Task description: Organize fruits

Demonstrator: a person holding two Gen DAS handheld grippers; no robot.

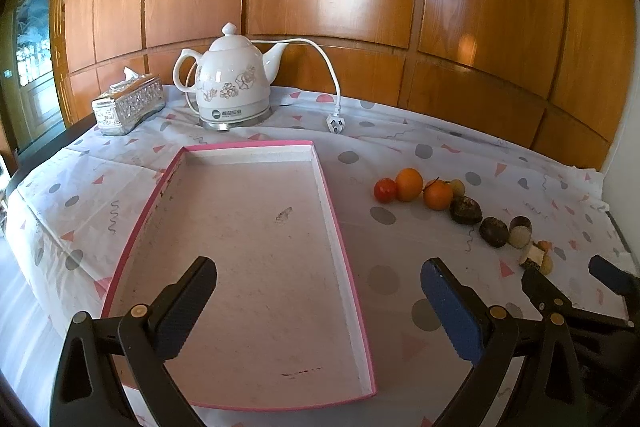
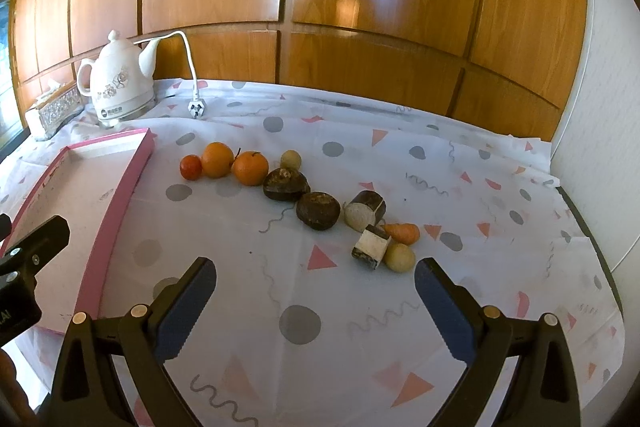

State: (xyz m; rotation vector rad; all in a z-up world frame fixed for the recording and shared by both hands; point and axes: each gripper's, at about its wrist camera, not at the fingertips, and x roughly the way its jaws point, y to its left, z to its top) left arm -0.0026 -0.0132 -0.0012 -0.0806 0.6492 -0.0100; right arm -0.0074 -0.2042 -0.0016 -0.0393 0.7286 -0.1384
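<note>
A shallow pink tray (image 1: 256,227) lies empty on the patterned tablecloth; its right wall shows in the right wrist view (image 2: 120,195). To its right runs a line of fruits: a red tomato (image 2: 190,167), two oranges (image 2: 217,159) (image 2: 250,168), two dark brown fruits (image 2: 286,185) (image 2: 318,210), cut pieces (image 2: 366,211), a small carrot (image 2: 402,231) and pale balls (image 2: 399,257). My left gripper (image 1: 318,291) is open and empty over the tray's near end. My right gripper (image 2: 316,287) is open and empty, just short of the fruits; it also shows in the left wrist view (image 1: 568,275).
A white floral electric kettle (image 1: 236,83) with its cord and plug (image 1: 335,123) stands at the back by the wood-panelled wall. A silver tissue box (image 1: 128,105) sits left of it. The table's edge drops off at the left and right.
</note>
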